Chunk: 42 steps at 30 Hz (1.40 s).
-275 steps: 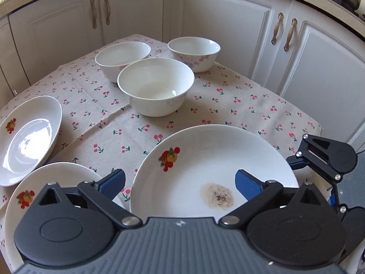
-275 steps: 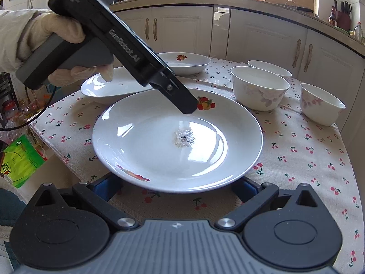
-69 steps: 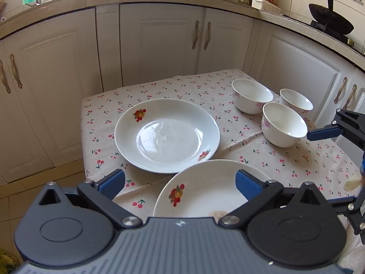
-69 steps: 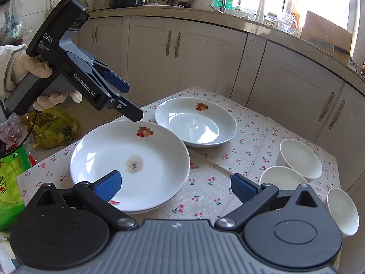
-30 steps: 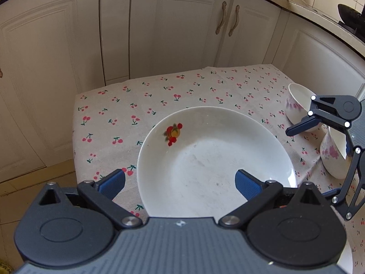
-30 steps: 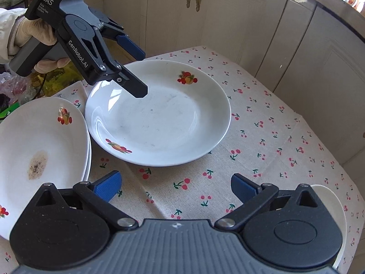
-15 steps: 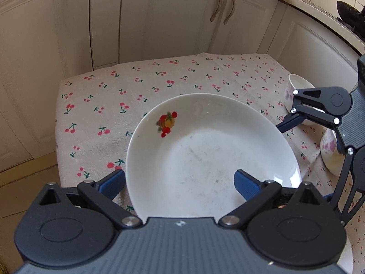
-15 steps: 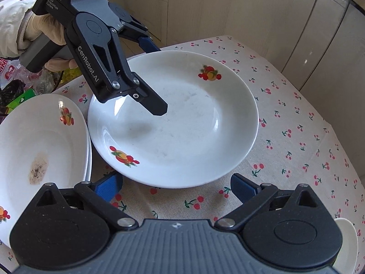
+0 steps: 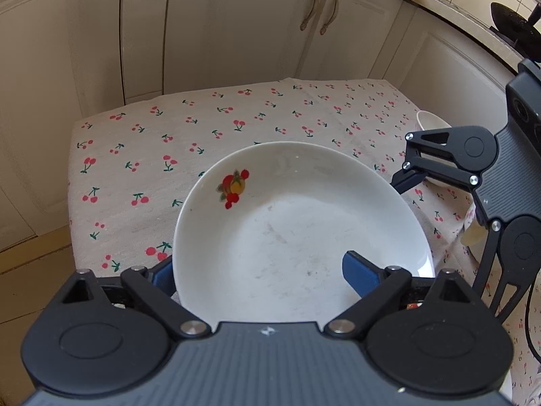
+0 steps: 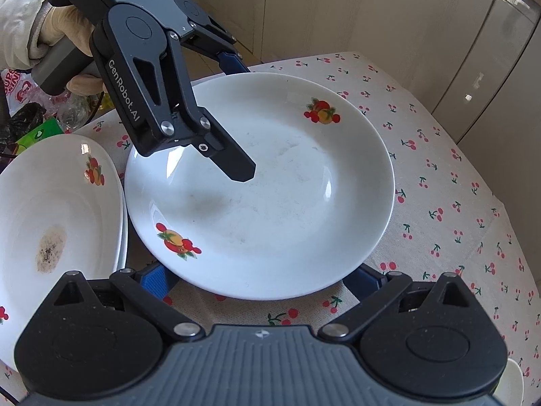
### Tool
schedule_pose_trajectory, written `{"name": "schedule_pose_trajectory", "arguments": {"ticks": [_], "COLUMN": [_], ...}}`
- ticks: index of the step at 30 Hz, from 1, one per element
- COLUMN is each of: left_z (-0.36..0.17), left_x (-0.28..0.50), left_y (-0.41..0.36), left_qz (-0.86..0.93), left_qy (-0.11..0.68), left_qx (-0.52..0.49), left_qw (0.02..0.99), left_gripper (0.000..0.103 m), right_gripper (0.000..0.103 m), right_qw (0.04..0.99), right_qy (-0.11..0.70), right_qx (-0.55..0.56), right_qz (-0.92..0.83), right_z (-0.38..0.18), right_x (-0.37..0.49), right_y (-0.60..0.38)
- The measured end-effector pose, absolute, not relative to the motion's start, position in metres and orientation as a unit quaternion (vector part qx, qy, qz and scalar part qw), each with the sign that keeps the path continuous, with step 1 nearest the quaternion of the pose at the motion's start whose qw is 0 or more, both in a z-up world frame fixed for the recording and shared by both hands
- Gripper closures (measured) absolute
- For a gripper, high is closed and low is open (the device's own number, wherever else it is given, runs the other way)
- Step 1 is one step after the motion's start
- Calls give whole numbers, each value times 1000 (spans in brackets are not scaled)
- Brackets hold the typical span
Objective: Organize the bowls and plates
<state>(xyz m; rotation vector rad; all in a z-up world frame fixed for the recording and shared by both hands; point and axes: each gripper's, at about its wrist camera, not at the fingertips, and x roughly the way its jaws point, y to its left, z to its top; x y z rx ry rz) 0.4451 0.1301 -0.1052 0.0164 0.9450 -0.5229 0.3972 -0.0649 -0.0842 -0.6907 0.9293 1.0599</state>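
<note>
Item, nearest: left gripper (image 9: 260,277), hand-held and pitched steeply down. Its jaws stand apart and have just been closing. The rim of the plate (image 10: 270,186) is between them, and neither pad is seen pressing on it. In the right wrist view one finger hangs over the plate's well and the other lies just outside its far rim, so the grip line crosses the rim squarely. A gloved hand (image 10: 67,30) carries the tool.

Item: right gripper (image 10: 260,279), jaws wide apart and empty. Its two blue pads sit low at the opposite rim, partly hidden by that edge; contact cannot be told.

Item, task's thing: the plate is white with two fruit motifs and faint smears in the well. It lies flat on the cherry-print tablecloth (image 9: 236,115), directly ahead of both tools. Being round, it has no long axis, so any rim point serves. The left hand is judged the nearer, being already astride the rim.

Item: stack of plates (image 10: 50,220), the top one stained brown, just beside the plate on its left in the right wrist view. This is the probable destination, a short sideways carry for the left hand once it is clamped.

Item, farther: a white bowl (image 9: 432,121), partly hidden behind the right tool near the cloth's far corner.

Item, farthest: cream cabinet doors (image 9: 236,34) behind the table.
</note>
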Motion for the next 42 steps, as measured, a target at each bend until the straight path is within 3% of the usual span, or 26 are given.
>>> {"name": "schedule_pose_trajectory", "arguments": {"ticks": [42], "left_z": [-101], "left_x": [448], "left_y": [131], "left_qz": [-246], "left_qy": [442], "left_qx": [6], "left_qw": [863], "left_gripper": [7], "right_gripper": [1], "right_qw": [748], "right_qy": [369], "right_qx": [-255], "right_qz": [490], "right_z": [-69], "right_x": [379], "right_y": [-80]}}
